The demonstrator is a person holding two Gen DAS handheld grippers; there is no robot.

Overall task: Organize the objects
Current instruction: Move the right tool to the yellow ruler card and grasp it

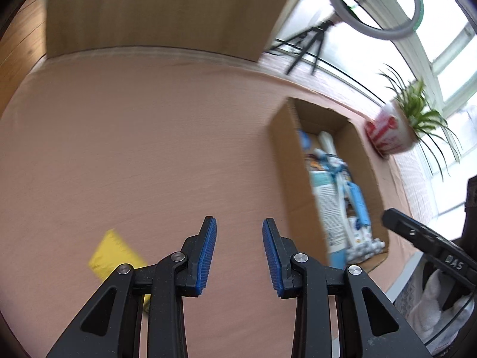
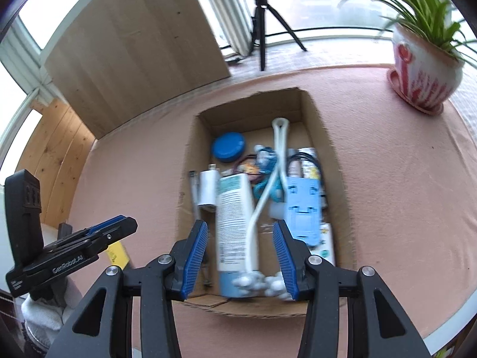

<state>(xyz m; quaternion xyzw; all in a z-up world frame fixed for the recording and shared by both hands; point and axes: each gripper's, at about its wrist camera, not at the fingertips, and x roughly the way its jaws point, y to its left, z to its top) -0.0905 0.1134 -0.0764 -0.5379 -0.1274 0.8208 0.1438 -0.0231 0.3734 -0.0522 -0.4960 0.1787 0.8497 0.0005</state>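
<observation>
While one cardboard box [image 2: 334, 161] sits filled, two claws hang empty.

A potted plant [image 2: 426, 68] with long green leaves sits in a white pot with red patterns at the far corner of the pink-covered table [image 1: 134, 149]. Beyond the table edge a black tripod [image 2: 262, 15] holds a ring light [image 1: 375, 9] by the bright window [image 1: 447, 53]. A wooden board [image 2: 134, 50] leans upright nearby.

R tool [image 2: 240, 261] open, empty, above cardboard box [image 2: 337, 179] w/ items.
</observation>
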